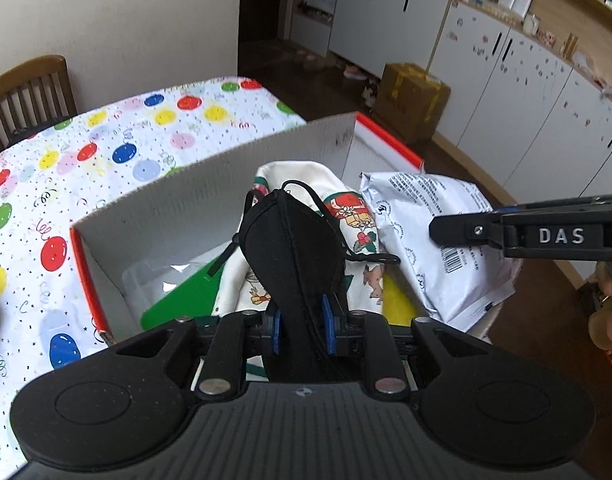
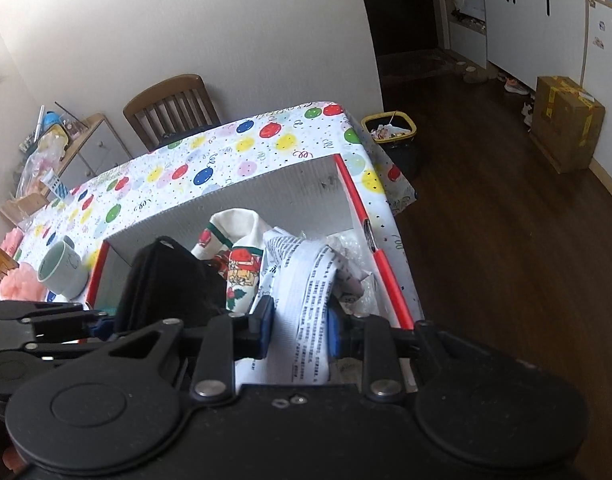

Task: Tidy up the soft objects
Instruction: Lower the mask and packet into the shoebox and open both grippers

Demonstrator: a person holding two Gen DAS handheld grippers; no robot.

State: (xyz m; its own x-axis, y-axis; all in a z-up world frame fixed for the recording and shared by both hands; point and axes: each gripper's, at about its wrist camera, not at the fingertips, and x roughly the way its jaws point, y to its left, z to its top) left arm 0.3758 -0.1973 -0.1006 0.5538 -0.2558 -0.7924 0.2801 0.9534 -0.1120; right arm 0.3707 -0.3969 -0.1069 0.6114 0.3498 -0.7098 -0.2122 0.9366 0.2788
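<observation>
My left gripper [image 1: 302,328] is shut on a black face mask [image 1: 290,240] and holds it above the open white box with red edges [image 1: 210,192]. Inside the box lie a cream Christmas-print sock [image 1: 346,216], a green sheet [image 1: 186,292] and clear plastic. My right gripper [image 2: 298,326] is shut on a white printed soft pouch [image 2: 306,280], held over the box's right side; the pouch also shows in the left wrist view [image 1: 438,240]. The right gripper's body shows at the right of the left wrist view [image 1: 546,236]. The mask [image 2: 166,280] and sock [image 2: 242,264] show in the right wrist view.
The box sits on a table with a balloon-print cloth [image 1: 106,148]. A grey-green mug [image 2: 62,272] and pink soft things [image 2: 26,292] are left of the box. A wooden chair [image 2: 170,108] stands behind the table, a bin [image 2: 390,128] at its corner, a cardboard box [image 2: 566,120] on the floor.
</observation>
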